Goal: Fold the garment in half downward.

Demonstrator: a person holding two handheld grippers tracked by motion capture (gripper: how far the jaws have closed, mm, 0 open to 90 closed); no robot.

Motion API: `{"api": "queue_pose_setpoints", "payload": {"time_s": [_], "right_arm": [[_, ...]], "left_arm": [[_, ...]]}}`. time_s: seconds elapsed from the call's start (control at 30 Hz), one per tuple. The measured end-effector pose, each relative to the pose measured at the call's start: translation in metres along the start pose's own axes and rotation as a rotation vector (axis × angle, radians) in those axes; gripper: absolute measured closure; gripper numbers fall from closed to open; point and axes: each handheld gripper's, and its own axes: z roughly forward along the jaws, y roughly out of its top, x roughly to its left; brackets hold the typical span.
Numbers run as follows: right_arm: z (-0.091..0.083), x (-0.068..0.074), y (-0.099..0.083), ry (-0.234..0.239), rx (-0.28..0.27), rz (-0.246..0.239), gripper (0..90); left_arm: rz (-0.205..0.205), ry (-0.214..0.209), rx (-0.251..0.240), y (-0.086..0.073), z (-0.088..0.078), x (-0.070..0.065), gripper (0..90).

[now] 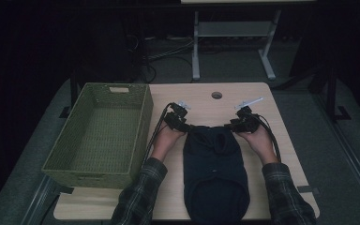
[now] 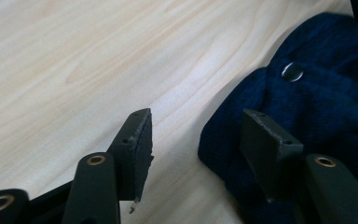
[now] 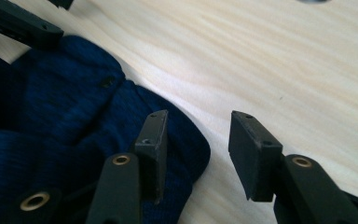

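- The dark blue knitted garment (image 1: 214, 171) lies flat on the wooden table (image 1: 206, 101), its long axis running from the person's edge away toward the far side, its shoulder end farthest from the person.
- The left gripper (image 1: 182, 123) sits at the garment's far left corner, jaws parted to a middling gap and holding nothing; cloth lies beside and under one jaw.
- The right gripper (image 1: 235, 124) sits at the far right corner, jaws likewise apart and empty.
- A green woven basket (image 1: 122, 96) stands just left of the left gripper.
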Motion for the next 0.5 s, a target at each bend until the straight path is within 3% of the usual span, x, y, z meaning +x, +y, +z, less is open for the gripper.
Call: {"api": "queue_pose_setpoints", "payload": {"time_s": [0.33,0.37,0.5], "right_arm": [[0.017,-0.004,-0.012,0.038,0.035,0.045,57.6],[0.017,-0.005,-0.014,0.046,0.029,0.055,59.0],[0.017,0.002,-0.011,0.025,0.05,0.029,67.1]], "left_arm": [[-0.009,-0.024,0.014,-0.004,0.007,0.004,42.1],[-0.029,-0.035,0.013,-0.005,0.008,0.006,42.1],[-0.038,-0.07,0.018,-0.006,0.009,0.009,47.3]]}}
